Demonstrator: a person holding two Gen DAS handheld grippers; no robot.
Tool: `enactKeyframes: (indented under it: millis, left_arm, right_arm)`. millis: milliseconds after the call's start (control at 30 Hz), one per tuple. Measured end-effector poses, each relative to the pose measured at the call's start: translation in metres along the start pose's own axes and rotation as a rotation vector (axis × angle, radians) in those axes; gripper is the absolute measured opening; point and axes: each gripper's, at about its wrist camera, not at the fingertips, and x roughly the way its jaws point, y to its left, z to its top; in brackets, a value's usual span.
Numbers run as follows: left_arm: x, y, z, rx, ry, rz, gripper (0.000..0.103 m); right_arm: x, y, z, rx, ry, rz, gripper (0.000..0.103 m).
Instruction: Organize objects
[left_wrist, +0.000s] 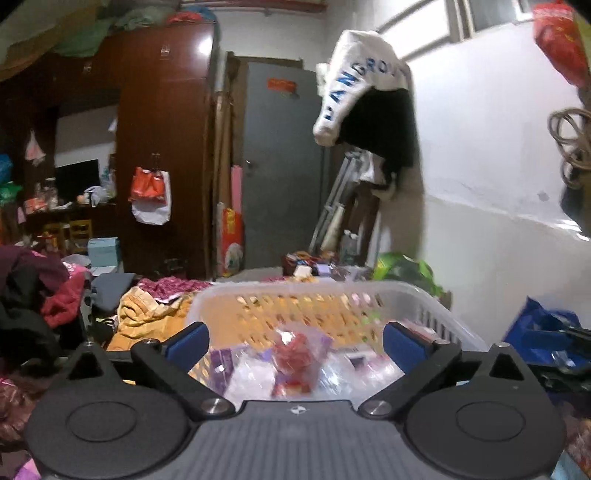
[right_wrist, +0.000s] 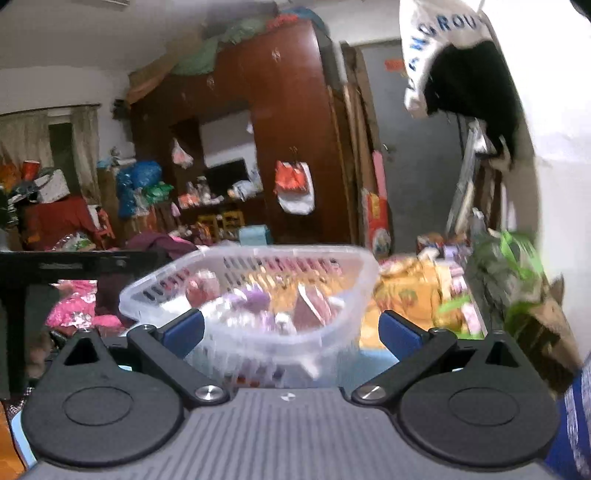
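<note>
Your left gripper (left_wrist: 295, 341) is level and pointed straight ahead, its jaws spread wide with nothing between them. The blue pads (left_wrist: 188, 341) face each other across the gap, each on a black linkage arm that angles back to the round black hubs on either side of the ribbed grey body. Your right gripper (right_wrist: 291, 332) sits in much the same pose: jaws spread wide, holding nothing, blue pads (right_wrist: 186, 328) turned inward, black linkages folding back to the hubs. Both views are blurred. Your hands and wrists are hidden behind the cameras.
</note>
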Motion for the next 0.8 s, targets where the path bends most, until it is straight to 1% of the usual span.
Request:
enactKeyframes:
  millis: [33,100,133,200,233,267,333,467,567,800]
  left_arm:
    - [-0.004,-0.002,-0.001,0.0,0.001,0.009,0.101]
    - [-0.01,-0.005,-0.004,-0.002,0.003,0.051,0.101]
    - [-0.012,-0.006,-0.005,0.006,0.007,0.072,0.101]
    - [-0.017,-0.008,-0.008,0.023,0.011,0.098,0.101]
    - [-0.019,-0.008,-0.01,0.022,0.013,0.095,0.101]
    - [-0.02,-0.007,-0.011,0.015,0.026,0.076,0.101]
    - [-0.02,-0.006,-0.012,0.004,0.051,0.042,0.101]
    - [-0.026,-0.007,-0.02,0.033,0.066,0.042,0.101]
    - [-0.03,-0.003,-0.029,0.028,0.079,0.02,0.101]
    - [-0.028,0.003,-0.039,0.02,0.104,0.019,0.101]
  right_arm:
    - [-0.002,0.002,-0.001,0.007,0.004,-0.027,0.103]
    - [-0.004,0.008,-0.005,-0.025,0.007,-0.078,0.103]
    - [-0.006,0.012,-0.007,-0.054,0.01,-0.09,0.103]
    - [-0.01,0.016,-0.01,-0.094,0.019,-0.085,0.103]
    - [-0.01,0.017,-0.011,-0.108,0.033,-0.077,0.103]
    - [-0.01,0.019,-0.012,-0.123,0.06,-0.068,0.103]
    - [-0.011,0.021,-0.013,-0.129,0.067,-0.056,0.103]
    - [-0.016,0.025,-0.018,-0.128,0.049,-0.052,0.103]
    - [-0.02,0.027,-0.021,-0.12,0.055,-0.047,0.103]
    - [-0.02,0.027,-0.025,-0.122,0.063,-0.064,0.103]
